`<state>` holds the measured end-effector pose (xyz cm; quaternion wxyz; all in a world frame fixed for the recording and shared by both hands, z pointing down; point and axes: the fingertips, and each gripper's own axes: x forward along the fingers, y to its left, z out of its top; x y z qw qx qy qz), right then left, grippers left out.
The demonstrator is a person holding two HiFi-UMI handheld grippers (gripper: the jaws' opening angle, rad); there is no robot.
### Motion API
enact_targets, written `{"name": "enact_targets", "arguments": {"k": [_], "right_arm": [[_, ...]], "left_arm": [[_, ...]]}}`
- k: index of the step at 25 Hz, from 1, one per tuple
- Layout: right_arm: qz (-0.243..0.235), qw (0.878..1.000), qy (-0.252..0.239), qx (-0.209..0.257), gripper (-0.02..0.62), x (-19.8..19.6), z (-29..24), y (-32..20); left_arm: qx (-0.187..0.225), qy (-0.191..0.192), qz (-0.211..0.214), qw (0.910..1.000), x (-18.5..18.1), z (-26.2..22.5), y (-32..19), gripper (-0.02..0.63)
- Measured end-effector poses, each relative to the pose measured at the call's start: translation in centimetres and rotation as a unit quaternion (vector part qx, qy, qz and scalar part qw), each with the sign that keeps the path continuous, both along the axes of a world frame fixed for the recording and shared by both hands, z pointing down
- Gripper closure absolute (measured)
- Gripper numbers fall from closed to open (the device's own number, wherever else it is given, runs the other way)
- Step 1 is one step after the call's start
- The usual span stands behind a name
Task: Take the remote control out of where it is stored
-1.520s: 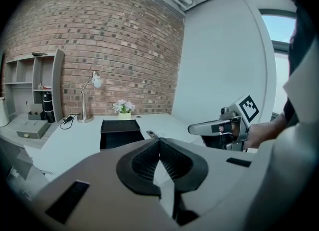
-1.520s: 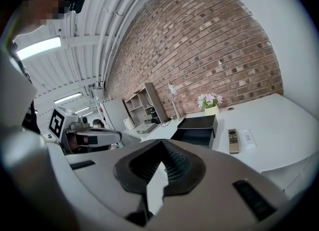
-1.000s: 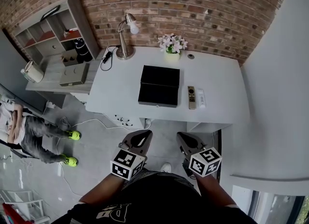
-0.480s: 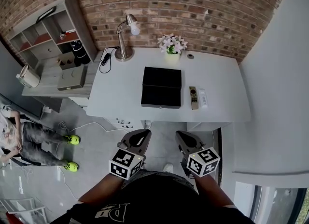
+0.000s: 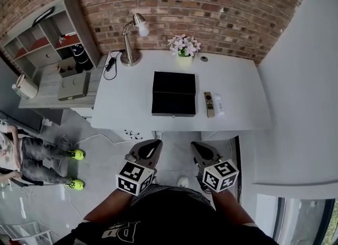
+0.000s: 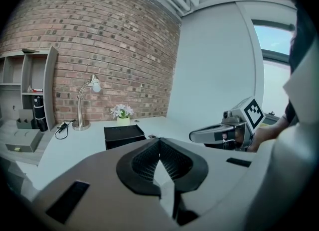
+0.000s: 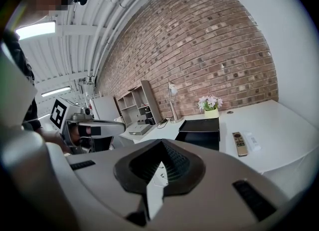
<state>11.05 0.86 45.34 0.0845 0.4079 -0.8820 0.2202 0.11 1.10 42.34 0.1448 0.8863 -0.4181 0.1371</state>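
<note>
Two markers: left gripper, right gripper

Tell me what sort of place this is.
Probably a home office or study: a white desk against a brick wall, a desk lamp on it, a shelf unit beside it.

Light: bright, even, daylit; window blown pale, ceiling strip light glaring.
Shadows: soft, faint beneath table edge.
Distortion: heavy fisheye, brick wall bowed, black vignetted corners in both gripper views.
Focus: left tool and right tool soft up close, distance sharp.
</note>
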Motion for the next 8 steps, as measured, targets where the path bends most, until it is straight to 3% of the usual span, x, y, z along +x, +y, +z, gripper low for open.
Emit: {"name": "enact_targets", "arguments": {"k": [8], "right_arm": [[0.004, 1.0, 0.007, 0.002, 0.592, -0.2, 0.22, -0.15]], "left_arm": [[0.002, -0.001, 0.004, 1.0, -0.31, 0.25, -0.15, 0.6]]}}
